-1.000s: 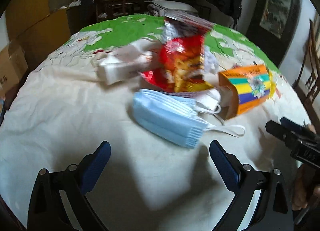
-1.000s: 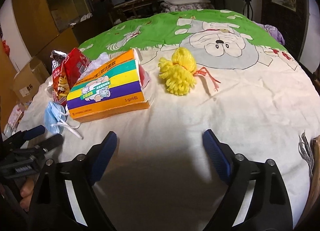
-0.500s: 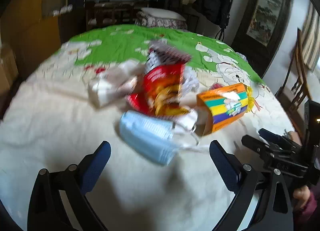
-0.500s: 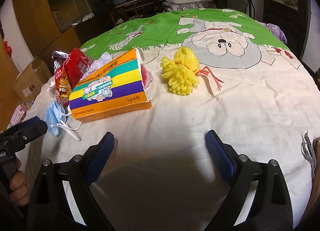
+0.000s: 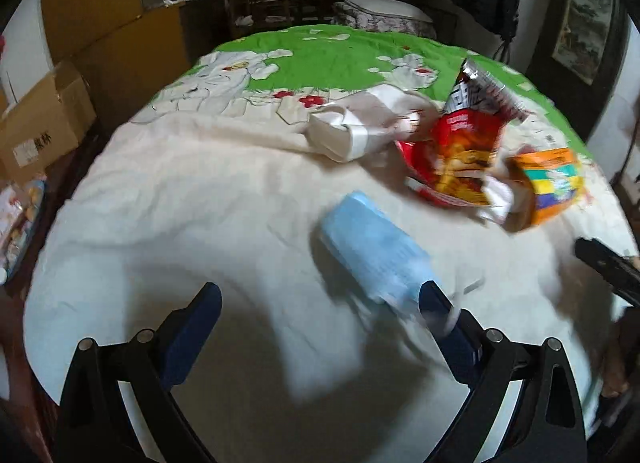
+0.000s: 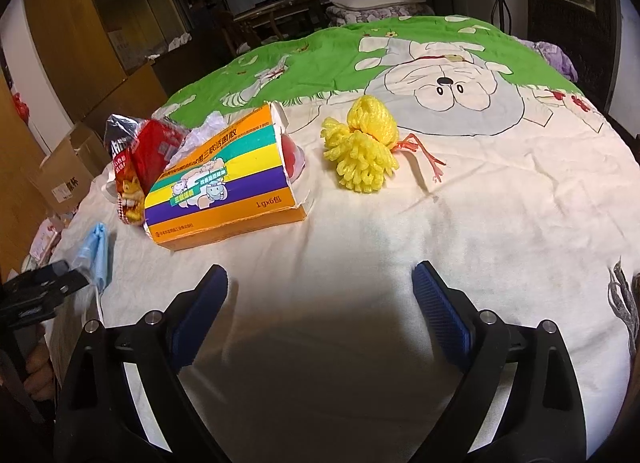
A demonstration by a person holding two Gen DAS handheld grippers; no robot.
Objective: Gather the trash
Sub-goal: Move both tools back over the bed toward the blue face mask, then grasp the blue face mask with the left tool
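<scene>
A round surface covered by a cream and green cartoon-print cloth point(image 6: 500, 199) fills both wrist views. On it, at about 10 o'clock in the right wrist view, a torn orange cardboard box with green, yellow and purple stripes point(image 6: 224, 183) is seen lying on its side. A crumpled red foil snack bag point(image 5: 464, 159) is pressed against the box's far side; in the left wrist view it is found at 2 o'clock. Just beside the bag, at 1 o'clock in that view, a crumpled white plastic bag point(image 5: 356, 131) is spread. A pale blue disposable face mask point(image 5: 372, 251) lies nearer, its lower end just beside the inner tip of the left gripper's point(image 5: 320, 299) right-hand finger; whether the two touch cannot be told through the blur. A yellow foam fruit net with a red string point(image 6: 364, 151) is placed at 12 o'clock in the right wrist view, apart from the box. The left gripper's fingers are spread wide and grip nothing. The right gripper's point(image 6: 320, 283) fingers are likewise held wide apart above bare cloth, with nothing between them.
</scene>
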